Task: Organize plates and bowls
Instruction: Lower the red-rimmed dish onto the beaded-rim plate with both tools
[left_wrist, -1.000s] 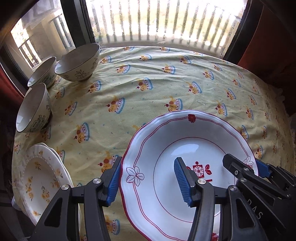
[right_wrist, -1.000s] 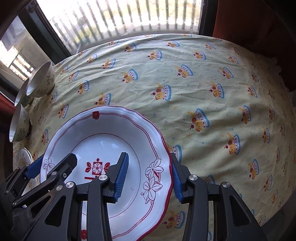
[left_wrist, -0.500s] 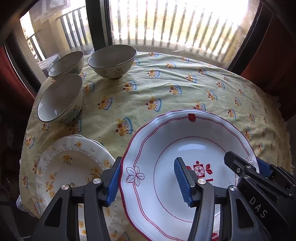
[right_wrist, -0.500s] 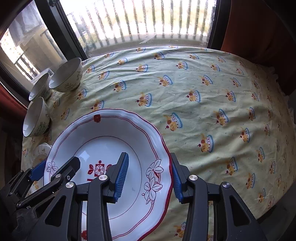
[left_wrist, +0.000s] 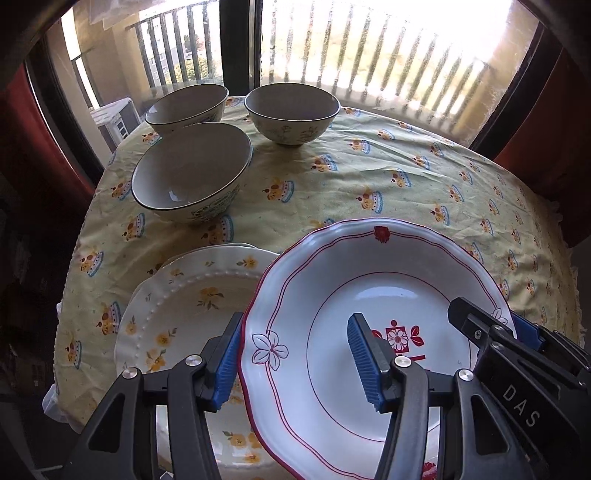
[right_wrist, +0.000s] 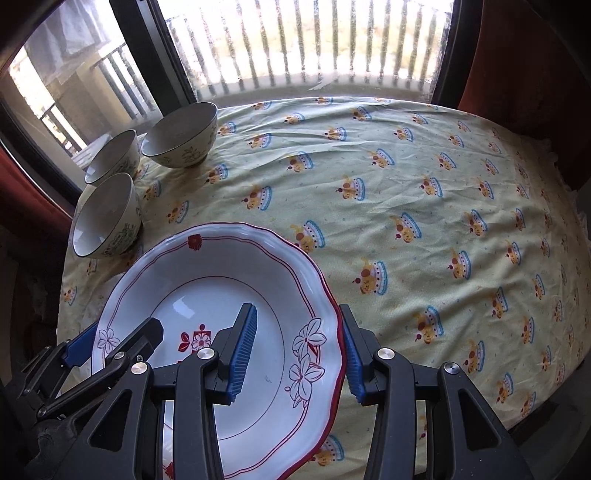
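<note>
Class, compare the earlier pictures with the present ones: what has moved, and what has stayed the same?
Both grippers, left gripper and right gripper, have carried the red-trimmed plate leftward, partly over the yellow-flowered plate stack. Their grips are unchanged, and the three bowls stayed put.

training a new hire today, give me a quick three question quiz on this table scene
1. How many bowls stand on the tablecloth?
2. True or false: only one gripper holds the red-rimmed plate.
3. Which lies left of that plate in the left wrist view: A) yellow-flowered plates, B) a mug?

Key: 1. three; 2. false, the left gripper and right gripper each clamp its rim; 3. A
</note>
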